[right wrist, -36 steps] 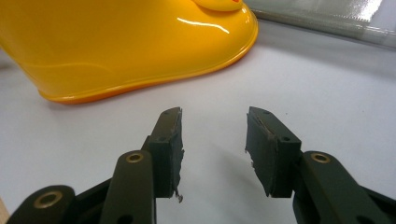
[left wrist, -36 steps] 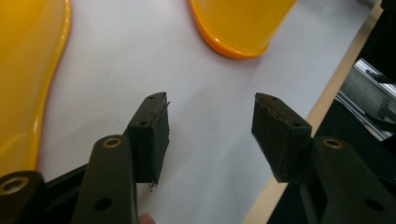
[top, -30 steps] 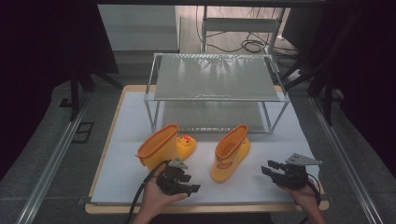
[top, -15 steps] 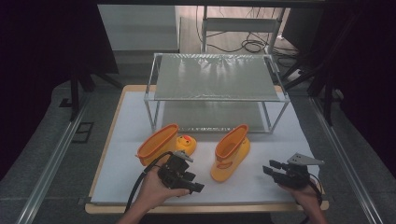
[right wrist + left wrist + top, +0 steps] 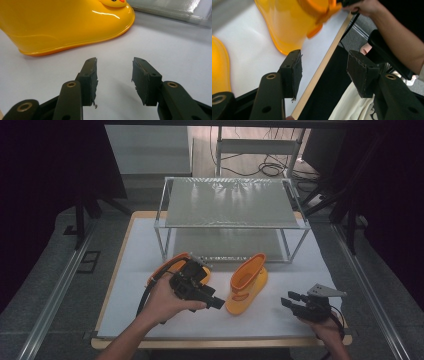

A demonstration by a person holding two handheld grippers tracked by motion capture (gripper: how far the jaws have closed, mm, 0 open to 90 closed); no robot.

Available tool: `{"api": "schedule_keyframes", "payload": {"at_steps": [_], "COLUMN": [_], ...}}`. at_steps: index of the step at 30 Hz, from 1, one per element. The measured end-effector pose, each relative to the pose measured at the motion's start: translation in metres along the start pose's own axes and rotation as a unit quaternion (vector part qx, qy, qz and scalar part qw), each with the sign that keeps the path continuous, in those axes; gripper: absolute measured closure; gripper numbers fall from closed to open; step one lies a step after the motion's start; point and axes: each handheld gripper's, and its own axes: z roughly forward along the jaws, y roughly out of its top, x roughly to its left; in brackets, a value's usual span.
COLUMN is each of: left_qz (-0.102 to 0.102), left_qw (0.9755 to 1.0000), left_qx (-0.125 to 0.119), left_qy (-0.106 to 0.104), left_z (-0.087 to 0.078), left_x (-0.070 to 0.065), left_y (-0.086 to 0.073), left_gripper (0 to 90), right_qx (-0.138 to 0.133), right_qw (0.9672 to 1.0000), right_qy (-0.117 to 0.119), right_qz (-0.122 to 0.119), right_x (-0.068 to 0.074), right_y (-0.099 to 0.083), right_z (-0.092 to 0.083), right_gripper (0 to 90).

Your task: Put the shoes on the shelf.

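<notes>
I hold the left gripper with jaws apart beside the upright glossy yellow rubber boot, ready for its shaft. My right gripper, likewise parted and empty, waits on that boot's other side, near its toe.

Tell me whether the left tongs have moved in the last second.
Yes. The left tongs have swung rightward and slightly up, closer to the upright boot, now overlapping the lying boot.

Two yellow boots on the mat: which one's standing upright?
The right-hand boot, between the two grippers, stands on its sole with its opening up. The left boot lies behind the left gripper.
</notes>
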Motion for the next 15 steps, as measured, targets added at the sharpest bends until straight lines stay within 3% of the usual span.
{"api": "schedule_keyframes", "payload": {"at_steps": [8,15], "left_qz": [-0.002,-0.016], "left_qw": [1.0000,0.9998], "left_qx": [0.006,0.012], "left_qy": [-0.005,-0.009], "left_z": [-0.003,0.002], "left_x": [0.001,0.009], "left_y": [0.030,0.050], "left_gripper": [46.6,47.7], "right_qx": [0.000,-0.001], "right_qw": [1.0000,1.0000], "right_qy": [-0.001,-0.001], "right_qz": [0.001,0.002], "right_x": [-0.001,-0.002], "right_y": [0.000,-0.001], "right_z": [0.000,0.000], "right_gripper": [54.9,54.9]}}
